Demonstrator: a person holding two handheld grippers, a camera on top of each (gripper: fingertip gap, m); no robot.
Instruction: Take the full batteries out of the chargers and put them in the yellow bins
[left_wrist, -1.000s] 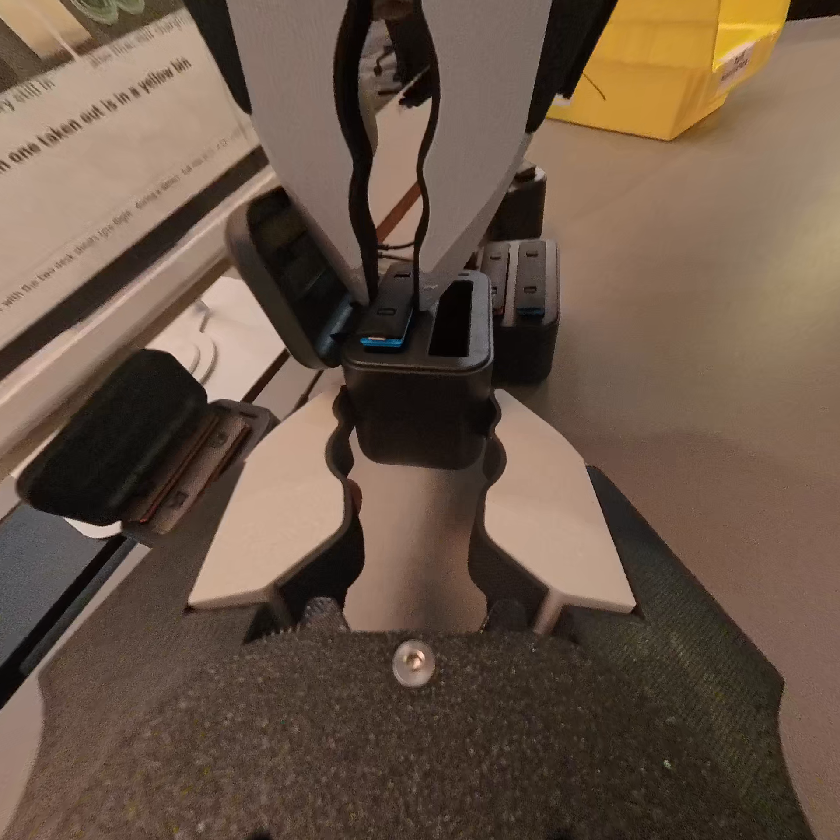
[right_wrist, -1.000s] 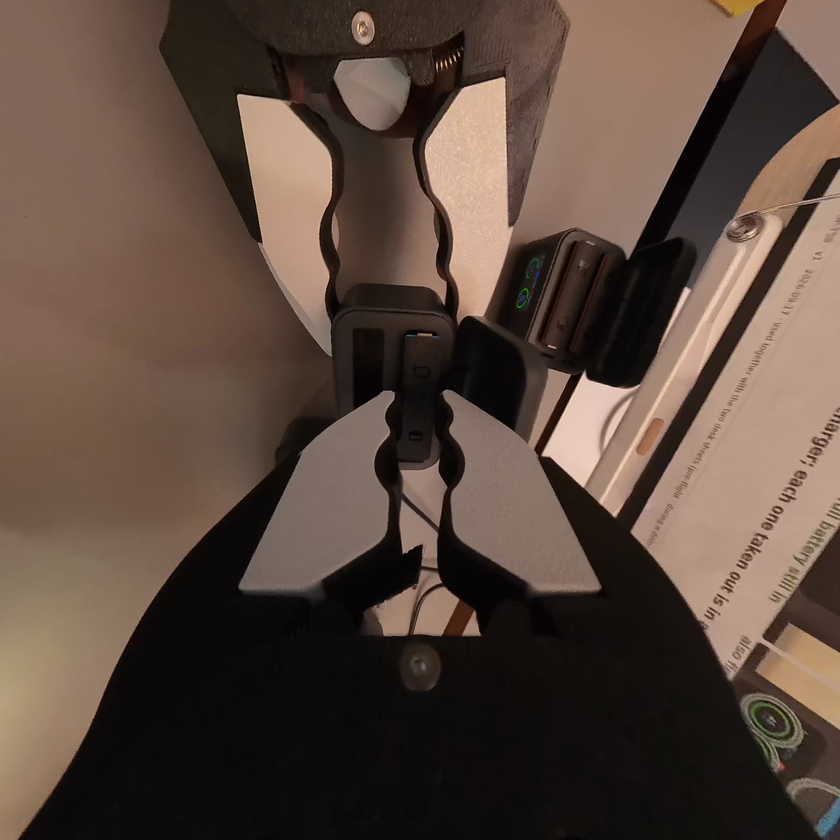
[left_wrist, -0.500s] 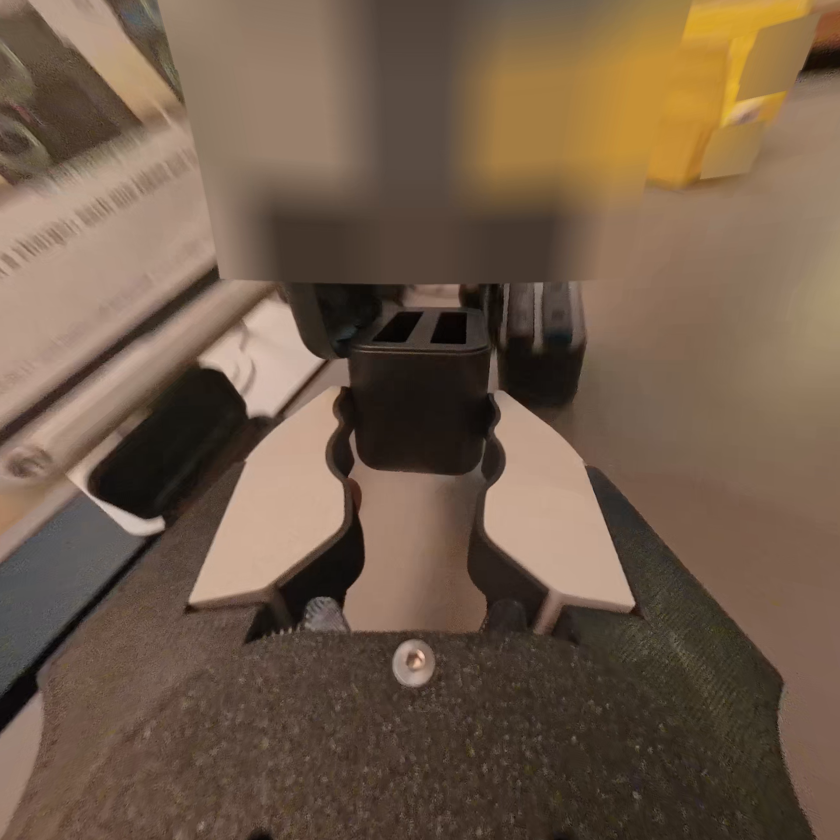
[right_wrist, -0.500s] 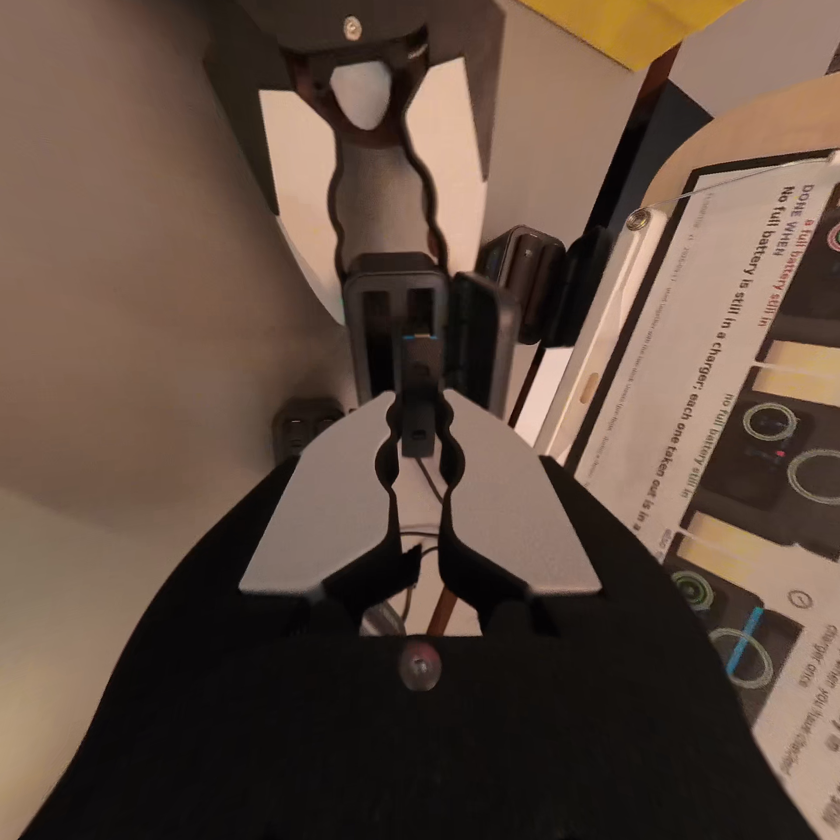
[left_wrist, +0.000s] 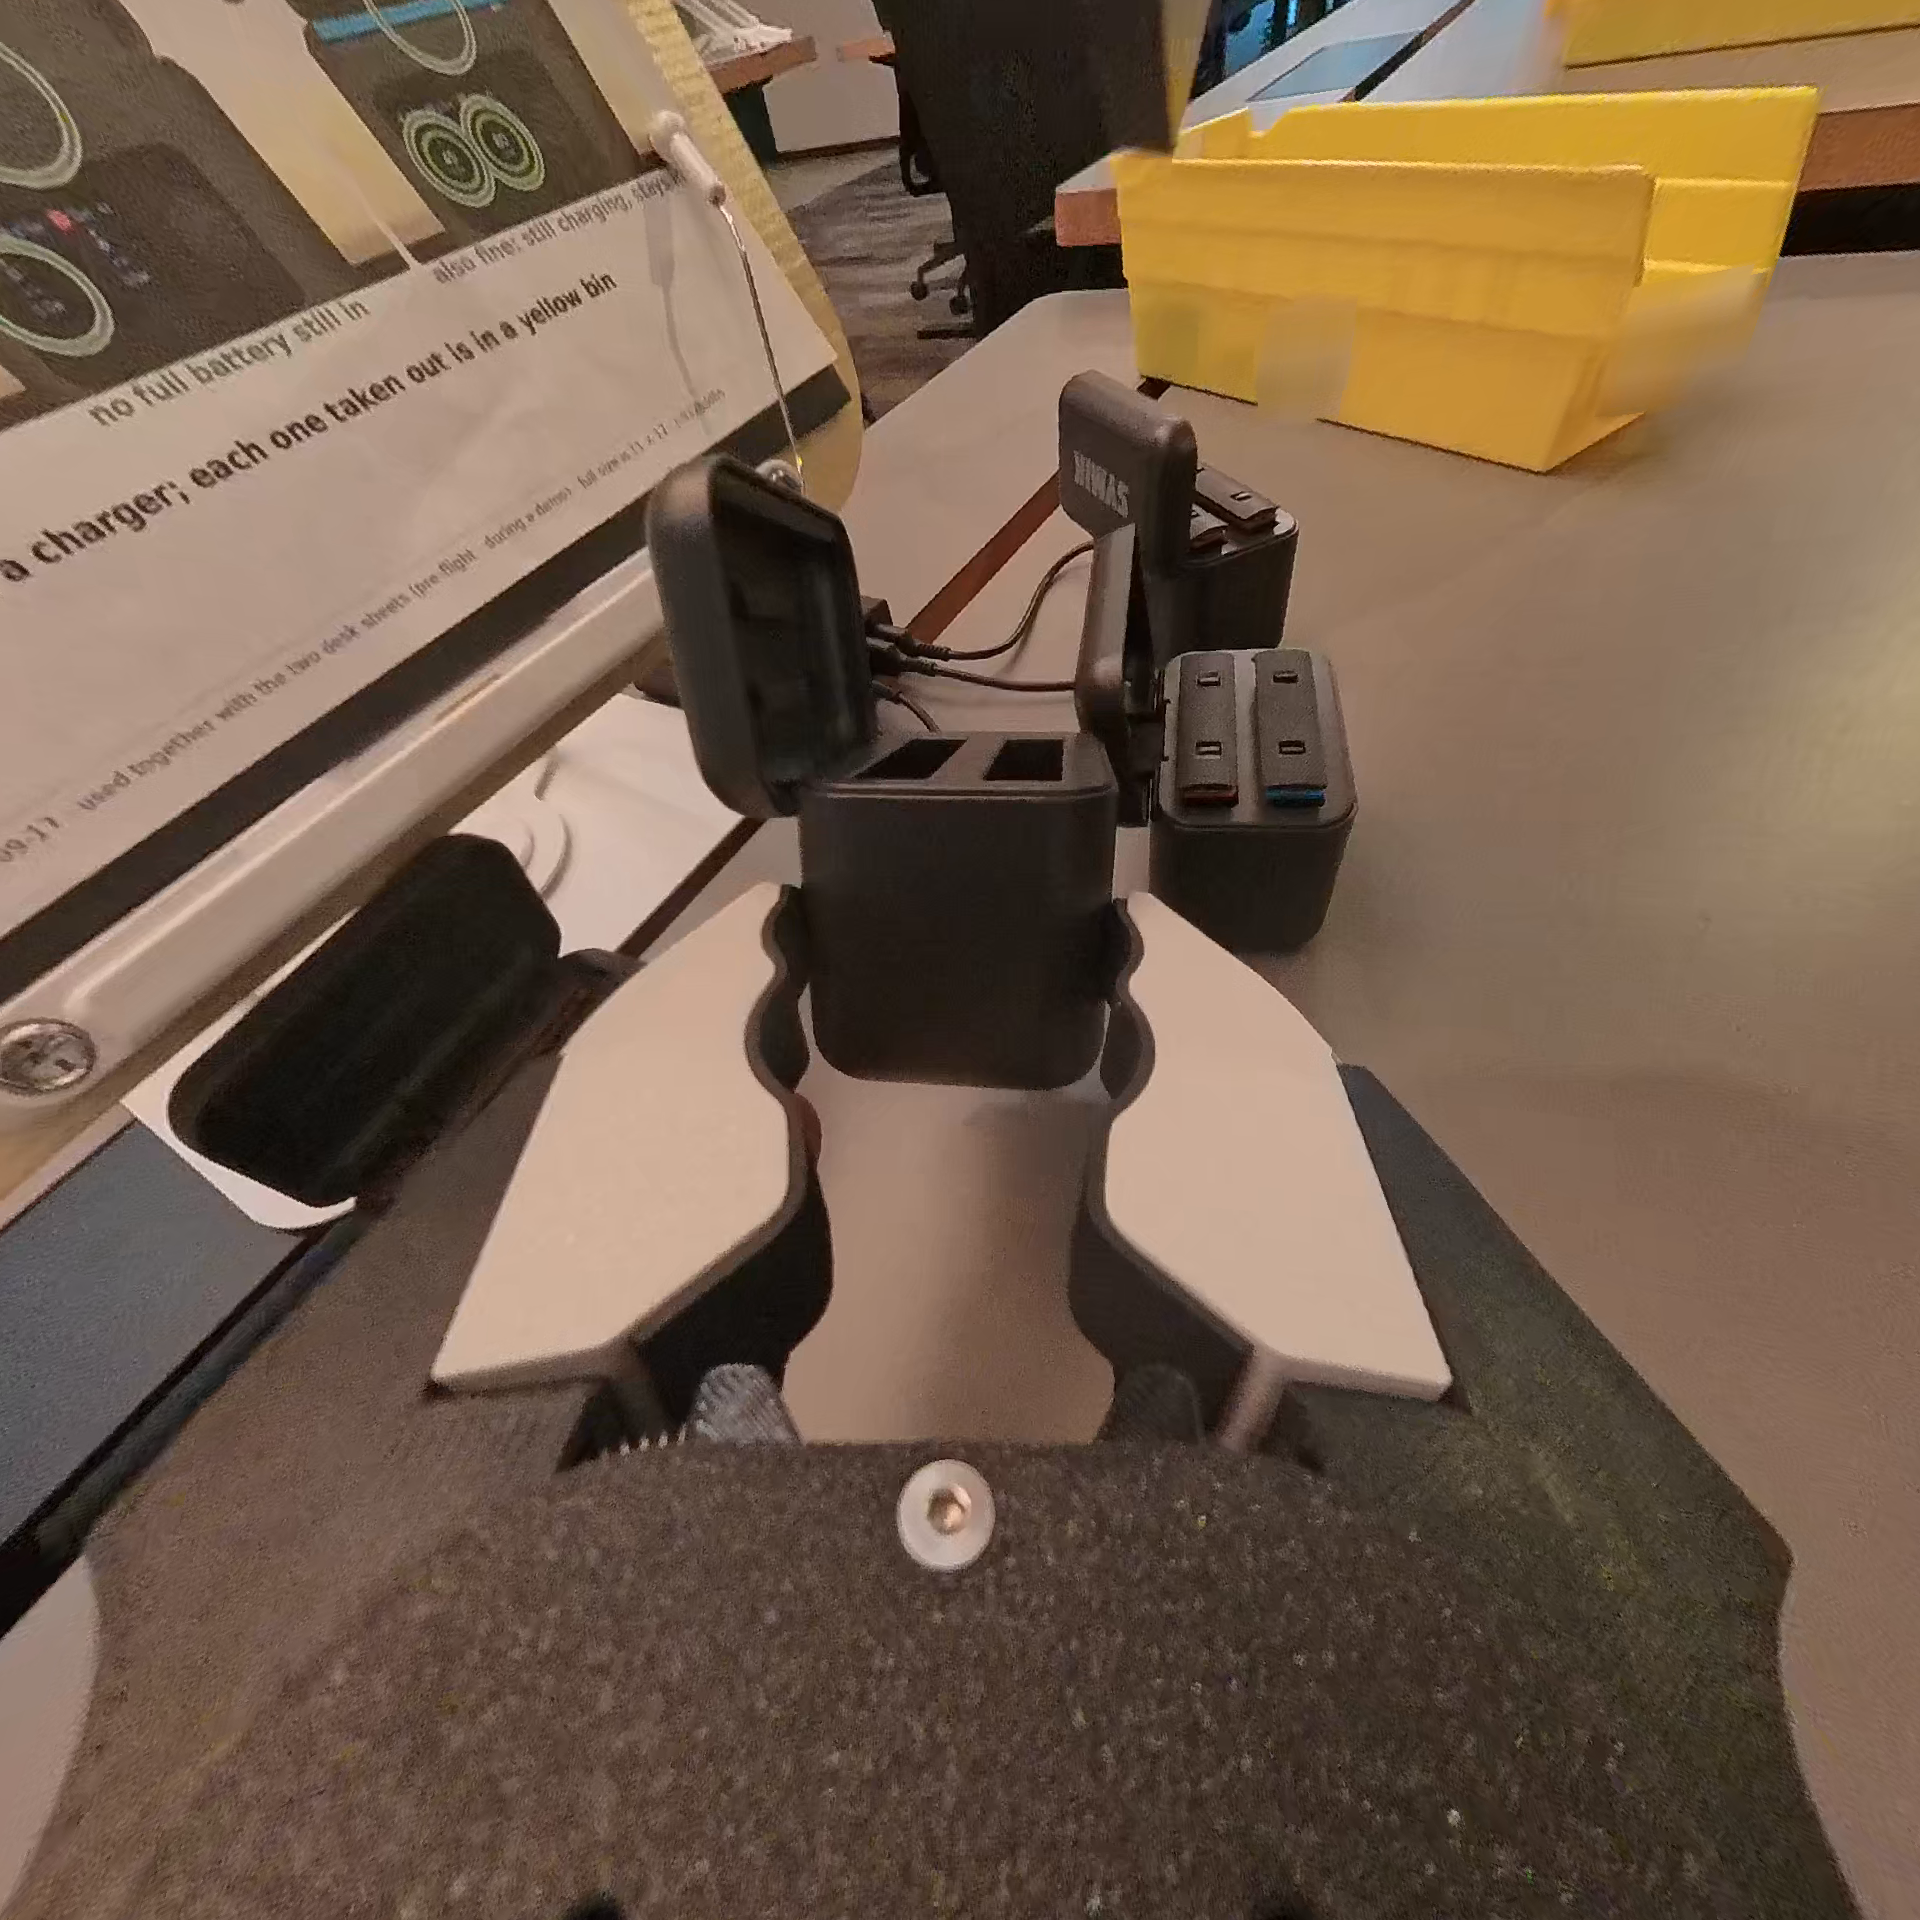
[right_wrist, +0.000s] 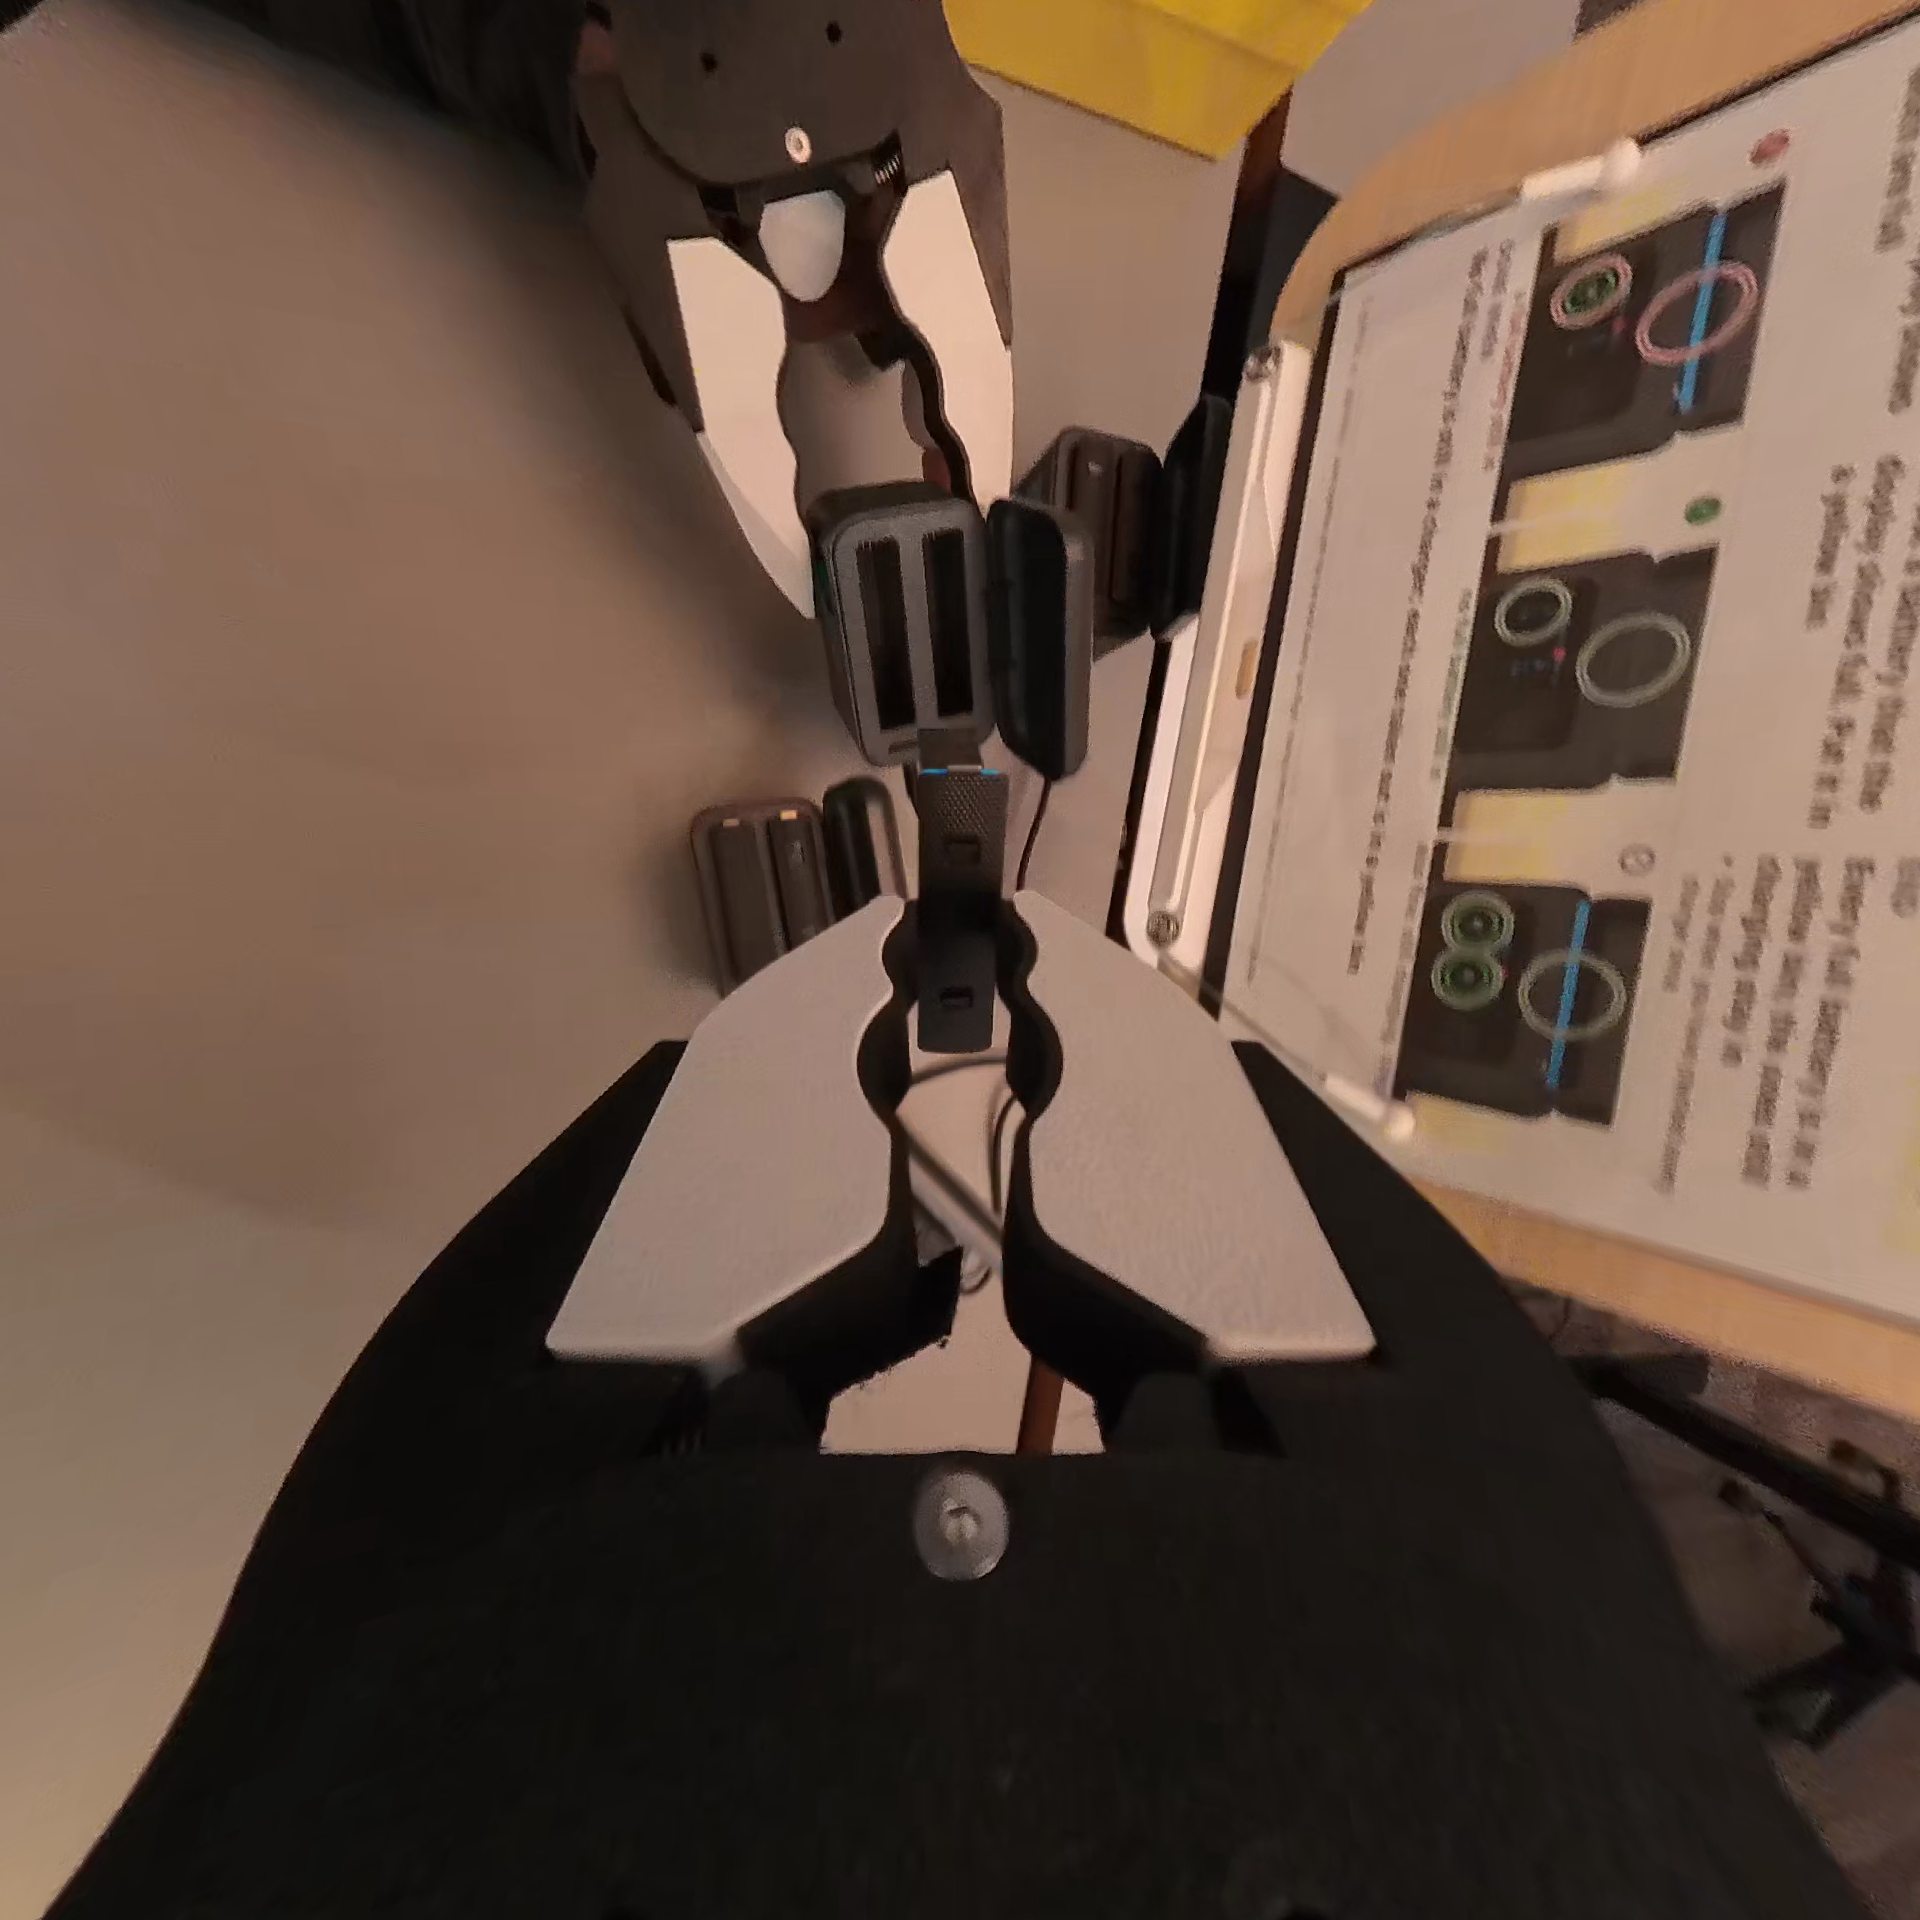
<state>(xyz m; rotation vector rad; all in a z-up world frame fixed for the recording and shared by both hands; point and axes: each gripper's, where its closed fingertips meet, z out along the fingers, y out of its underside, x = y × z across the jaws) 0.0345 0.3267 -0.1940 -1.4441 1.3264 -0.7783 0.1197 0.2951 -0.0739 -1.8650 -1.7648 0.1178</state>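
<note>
Battery (right_wrist: 961, 914): clear of its slot, held in the air just short of the emptied charger, its blue-edged end pointing at the charger top.
Landmark: the emptied charger (left_wrist: 954, 914), lid swung open to its left, both slots bare.
Instruction sheet (left_wrist: 312, 343): propped left of that charger, close enough that a wide swing could knock it.
Left claw (left_wrist: 954, 977): clamped on the emptied charger's lower body, bracing it against the tabletop (left_wrist: 1558, 935).
Risk at left claw: if it lets go early or drags, the charger could tip or tug the cables (left_wrist: 977, 649) running off behind it.
Right claw (right_wrist: 954, 961): closed on the battery's rear half, so most of its length sticks out ahead of the fingertips.
Risk at right claw: I'd judge the hold narrow; a quick turn could twist the battery loose and drop it among the chargers.
Neighbour charger (left_wrist: 1252, 800): just right of the emptied one, still carrying two batteries, one red-ended and one blue-ended; a low carry could clip its raised lid.
Yellow bin (left_wrist: 1382, 312): well beyond and right of the emptied charger; a short release would land the battery on the tabletop instead.
</note>
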